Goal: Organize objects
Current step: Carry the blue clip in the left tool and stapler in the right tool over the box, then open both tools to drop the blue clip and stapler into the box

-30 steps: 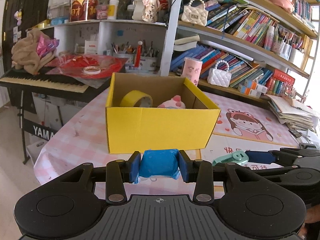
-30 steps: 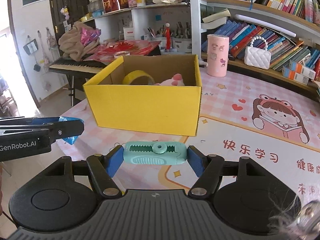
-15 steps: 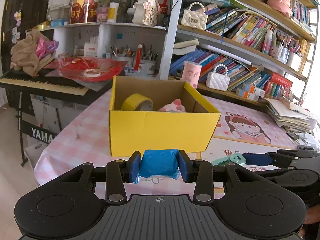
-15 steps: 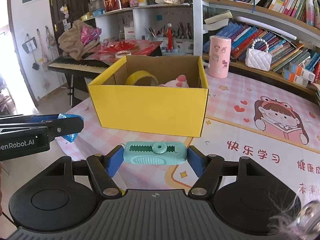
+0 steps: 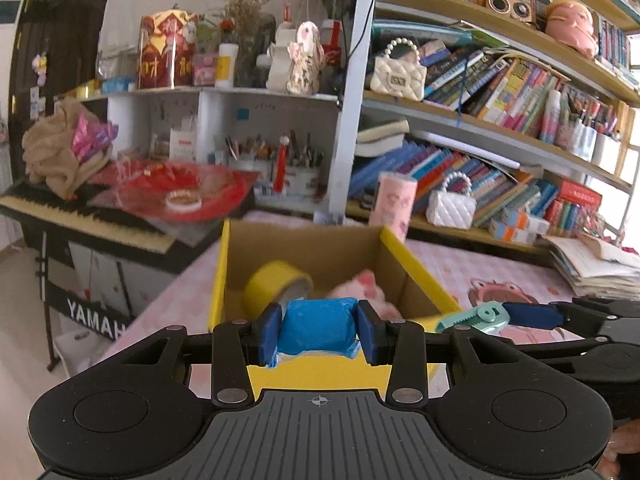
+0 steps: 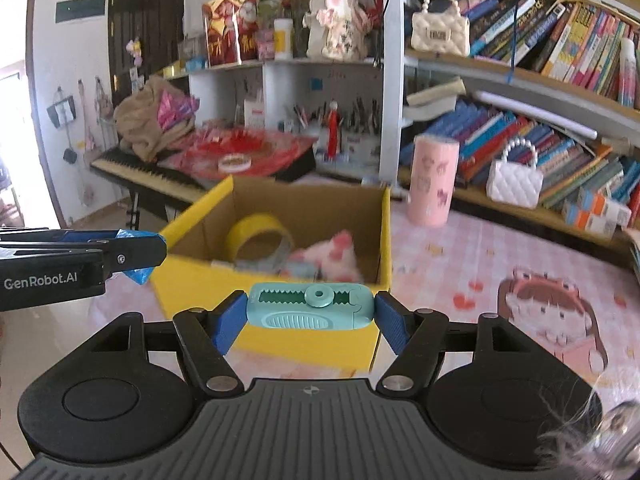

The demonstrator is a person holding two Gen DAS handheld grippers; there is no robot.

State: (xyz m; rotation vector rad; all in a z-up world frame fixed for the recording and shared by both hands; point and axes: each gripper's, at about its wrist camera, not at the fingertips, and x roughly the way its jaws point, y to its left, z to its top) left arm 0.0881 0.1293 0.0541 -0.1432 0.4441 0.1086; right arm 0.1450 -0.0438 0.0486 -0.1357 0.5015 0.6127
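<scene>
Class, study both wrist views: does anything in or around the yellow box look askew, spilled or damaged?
Nothing looks spilled or damaged. In the yellow box the yellow tape roll stands tilted on its edge beside the pink plush toy. The blue packet in the left gripper shows a loose wrapper corner at its lower edge.

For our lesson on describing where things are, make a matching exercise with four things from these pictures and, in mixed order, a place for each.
Things:
1. blue packet
2. teal clip
3. yellow tape roll
4. pink cup

Places:
A. on the table behind the yellow box
B. inside the yellow box
C. held in the right tongs
D. held in the left tongs

Pairs: 1-D, 2-C, 3-B, 4-A
</scene>
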